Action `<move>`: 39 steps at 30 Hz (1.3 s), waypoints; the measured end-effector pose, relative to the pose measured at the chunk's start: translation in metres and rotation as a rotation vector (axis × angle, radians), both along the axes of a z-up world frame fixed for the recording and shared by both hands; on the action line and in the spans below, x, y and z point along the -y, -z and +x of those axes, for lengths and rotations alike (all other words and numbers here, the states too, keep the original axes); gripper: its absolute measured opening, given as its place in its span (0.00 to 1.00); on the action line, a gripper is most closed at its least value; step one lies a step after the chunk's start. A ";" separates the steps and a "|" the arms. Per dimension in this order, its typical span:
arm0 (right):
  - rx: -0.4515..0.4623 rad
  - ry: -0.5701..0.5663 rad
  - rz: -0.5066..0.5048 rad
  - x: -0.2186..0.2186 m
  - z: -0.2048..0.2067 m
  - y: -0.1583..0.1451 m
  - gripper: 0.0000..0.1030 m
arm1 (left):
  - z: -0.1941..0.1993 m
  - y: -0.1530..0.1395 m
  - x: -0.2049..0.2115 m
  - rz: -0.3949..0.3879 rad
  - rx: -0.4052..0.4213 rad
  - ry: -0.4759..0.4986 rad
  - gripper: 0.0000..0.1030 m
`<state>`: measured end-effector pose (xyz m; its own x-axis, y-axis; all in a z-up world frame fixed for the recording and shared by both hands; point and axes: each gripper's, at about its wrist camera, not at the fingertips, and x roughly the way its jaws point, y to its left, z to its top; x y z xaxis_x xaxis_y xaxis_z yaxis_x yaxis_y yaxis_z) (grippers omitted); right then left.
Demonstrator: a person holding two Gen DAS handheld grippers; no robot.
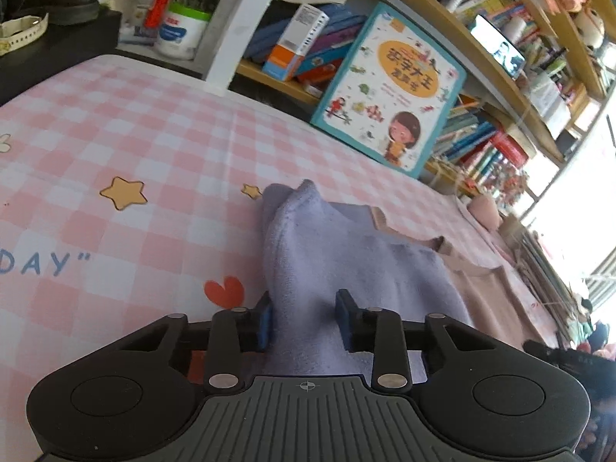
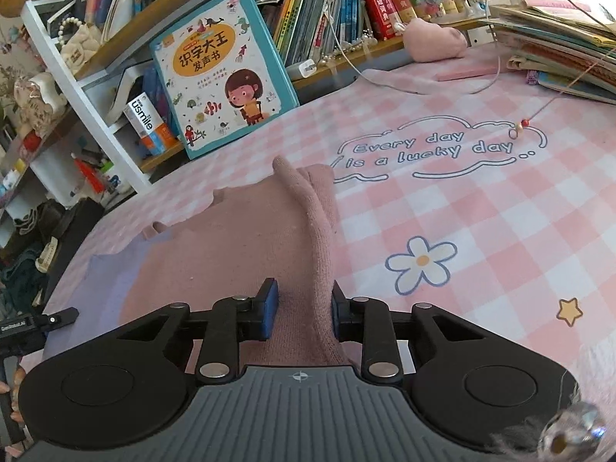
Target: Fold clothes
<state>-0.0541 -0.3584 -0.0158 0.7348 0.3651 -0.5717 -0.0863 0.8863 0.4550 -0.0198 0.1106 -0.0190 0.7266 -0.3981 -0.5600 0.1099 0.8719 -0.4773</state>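
A knitted garment lies on the pink checked tablecloth. Its lavender part fills the left wrist view, with the dusty-pink part to its right. In the right wrist view the dusty-pink part lies flat, with the lavender part at its left. My left gripper has its jaws apart with a raised lavender fold between the blue pads. My right gripper has its jaws apart around a raised pink fold. Neither pair of pads visibly pinches the cloth.
A teal children's book leans on the bookshelf behind the table and also shows in the left wrist view. A stack of books lies at the far right, with a pink plush and a white cable. A black box stands at the far left.
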 end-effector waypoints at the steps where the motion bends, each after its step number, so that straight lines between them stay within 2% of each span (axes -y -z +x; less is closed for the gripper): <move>1: -0.001 0.000 0.003 -0.001 0.002 0.000 0.23 | 0.003 0.000 -0.002 -0.003 0.001 -0.007 0.28; 10: 0.010 -0.009 0.010 -0.021 0.022 0.002 0.23 | 0.016 -0.007 -0.020 0.019 0.024 -0.053 0.27; 16: 0.030 -0.020 -0.044 -0.030 0.024 0.000 0.26 | 0.016 -0.006 -0.021 0.055 0.007 -0.076 0.29; 18: 0.032 -0.010 -0.053 -0.029 0.023 0.000 0.37 | 0.014 -0.008 -0.020 0.080 0.009 -0.089 0.36; 19: 0.032 -0.002 -0.056 -0.027 0.021 0.001 0.40 | 0.011 -0.011 -0.020 0.104 0.015 -0.095 0.37; 22: 0.032 0.015 -0.059 -0.023 0.018 0.000 0.46 | 0.001 -0.022 -0.019 0.180 0.043 -0.107 0.44; 26: 0.042 0.030 -0.088 -0.020 0.009 -0.005 0.49 | -0.015 -0.036 -0.013 0.237 0.069 -0.085 0.64; 27: 0.048 0.028 -0.101 -0.020 0.006 -0.007 0.50 | -0.020 -0.040 -0.012 0.251 0.075 -0.080 0.65; 31: 0.073 -0.014 -0.184 -0.023 -0.009 -0.015 0.56 | -0.036 -0.054 -0.006 0.305 0.099 -0.059 0.66; 34: 0.090 -0.061 -0.261 -0.029 -0.023 -0.019 0.60 | -0.045 -0.060 -0.004 0.298 0.093 -0.042 0.67; 39: 0.097 -0.133 -0.357 -0.043 -0.043 -0.019 0.71 | -0.060 -0.058 0.006 0.289 0.030 0.030 0.69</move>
<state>-0.0971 -0.3153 0.0031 0.7515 0.2514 -0.6100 -0.2385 0.9655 0.1042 -0.0797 0.1045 0.0394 0.7347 -0.2467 -0.6320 0.1480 0.9674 -0.2057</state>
